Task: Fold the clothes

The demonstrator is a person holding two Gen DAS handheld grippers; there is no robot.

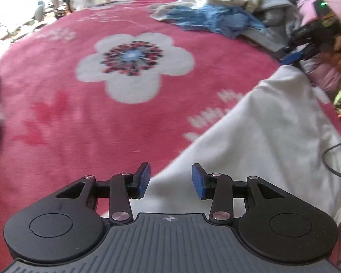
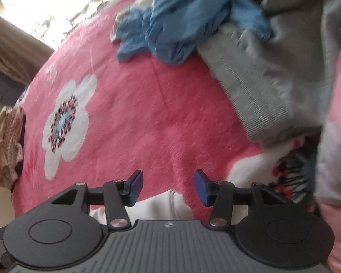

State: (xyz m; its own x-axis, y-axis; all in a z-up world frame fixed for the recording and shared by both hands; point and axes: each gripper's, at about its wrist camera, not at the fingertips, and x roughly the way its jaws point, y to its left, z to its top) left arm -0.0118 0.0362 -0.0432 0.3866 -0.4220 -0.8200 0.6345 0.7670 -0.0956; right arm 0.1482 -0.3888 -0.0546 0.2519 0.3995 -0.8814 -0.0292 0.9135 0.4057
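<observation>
1. The left hand-held gripper [image 1: 171, 180] is hovering low over the bed, its blue pads spread apart and holding nothing.
2. A white garment [image 1: 257, 141] is lying flat on the pink floral blanket [image 1: 79, 118], running from directly beneath the left hand-held gripper forward and to its right.
3. The right hand-held gripper [image 2: 168, 187] is pointing along the blanket [image 2: 147, 125] with its jaws parted and empty; a corner of the white garment [image 2: 163, 204] is showing just below its pads.
4. In the left wrist view, the right hand-held gripper [image 1: 293, 55] is sitting far ahead to the right, at the garment's far corner, with fingers [image 1: 339, 42] of the person's hand wrapped around its body.
5. A pile of unfolded clothes [image 2: 250, 45], blue, grey and white, is lying ahead and to the right of the right hand-held gripper.
</observation>
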